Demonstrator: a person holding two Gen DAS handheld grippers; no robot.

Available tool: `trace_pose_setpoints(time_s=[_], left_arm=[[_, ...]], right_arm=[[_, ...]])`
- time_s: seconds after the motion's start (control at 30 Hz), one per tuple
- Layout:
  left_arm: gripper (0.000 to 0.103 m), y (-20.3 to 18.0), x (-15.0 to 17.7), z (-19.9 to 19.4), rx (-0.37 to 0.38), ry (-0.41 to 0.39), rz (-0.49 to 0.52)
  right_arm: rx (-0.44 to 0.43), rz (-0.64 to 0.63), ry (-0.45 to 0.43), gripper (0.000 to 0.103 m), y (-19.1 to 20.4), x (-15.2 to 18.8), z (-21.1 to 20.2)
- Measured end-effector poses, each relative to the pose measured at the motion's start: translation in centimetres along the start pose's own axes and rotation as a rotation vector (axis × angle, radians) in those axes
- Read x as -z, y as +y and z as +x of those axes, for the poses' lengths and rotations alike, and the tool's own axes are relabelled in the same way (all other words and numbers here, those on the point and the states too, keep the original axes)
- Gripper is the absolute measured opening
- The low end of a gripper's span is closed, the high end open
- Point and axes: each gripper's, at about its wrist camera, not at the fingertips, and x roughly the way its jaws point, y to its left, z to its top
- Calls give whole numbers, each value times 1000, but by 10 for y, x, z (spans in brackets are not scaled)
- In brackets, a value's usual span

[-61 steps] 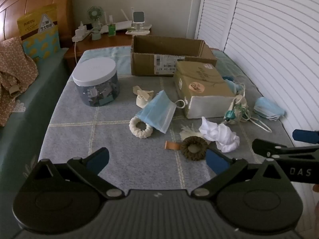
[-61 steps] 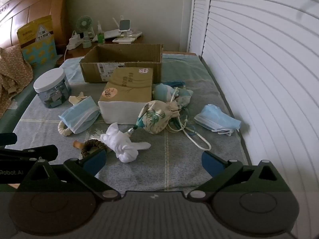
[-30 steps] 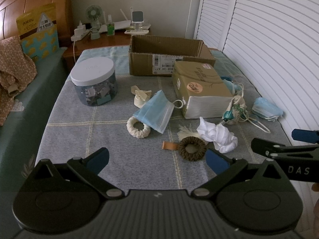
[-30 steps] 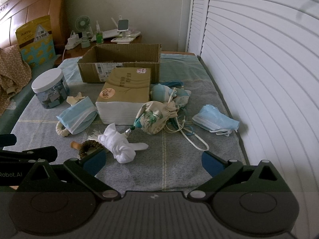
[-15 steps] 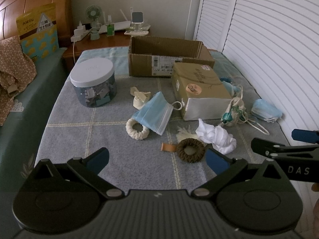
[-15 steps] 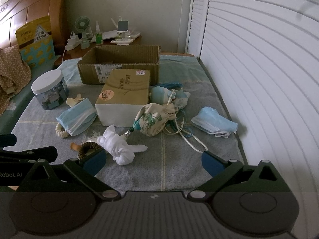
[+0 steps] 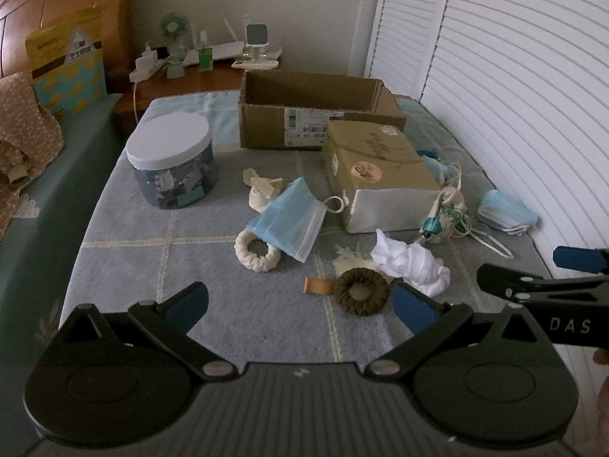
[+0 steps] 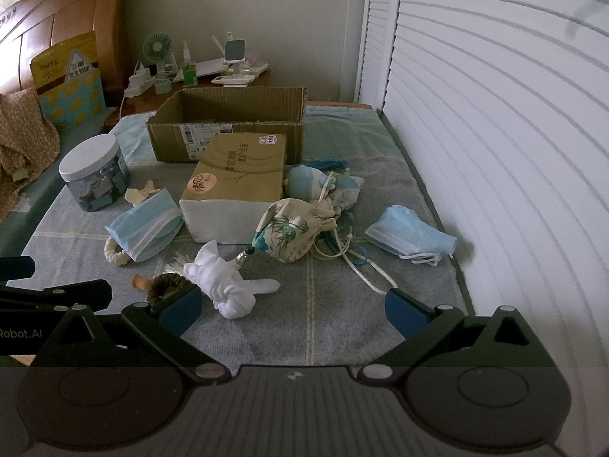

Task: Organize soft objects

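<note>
We find every soft thing loose on the bed [image 8: 342,323]: white cloth [image 8: 224,285], brown scrunchie [image 7: 361,296], face mask [image 7: 291,222], drawstring pouch [image 8: 289,234]. The cardboard box [image 8: 228,129] looks nearly empty, so sorting seems unstarted. Left gripper [image 7: 300,304] and right gripper [image 8: 293,310] hover, jaws wide apart, holding nothing.

Cloth, card and matt plastic on a woven bed cover

The bed cover [image 7: 228,304] is coarse grey weave; the cardboard box [image 8: 228,141] is raw corrugated card; the jar [image 7: 173,163] is clear glossy plastic with a smooth white lid. The face mask [image 8: 411,232] looks like pleated non-woven fabric, the brown scrunchie [image 7: 361,291] ribbed knit, the pouch [image 8: 289,236] printed cotton. The headboard [image 8: 57,23] is varnished wood.
</note>
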Motion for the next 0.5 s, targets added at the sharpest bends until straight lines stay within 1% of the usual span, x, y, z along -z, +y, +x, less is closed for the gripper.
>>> trace_pose_setpoints(time_s=[0.17, 0.27, 0.5], left_arm=[[102, 1, 0, 4, 25, -16, 26], [102, 1, 2, 9, 47, -28, 55], [102, 3, 11, 29, 77, -5, 113]], right_arm=[[0, -15, -17, 103, 0, 1, 2], [-14, -21, -25, 103, -2, 3, 4], [-40, -35, -42, 103, -9, 7, 10]])
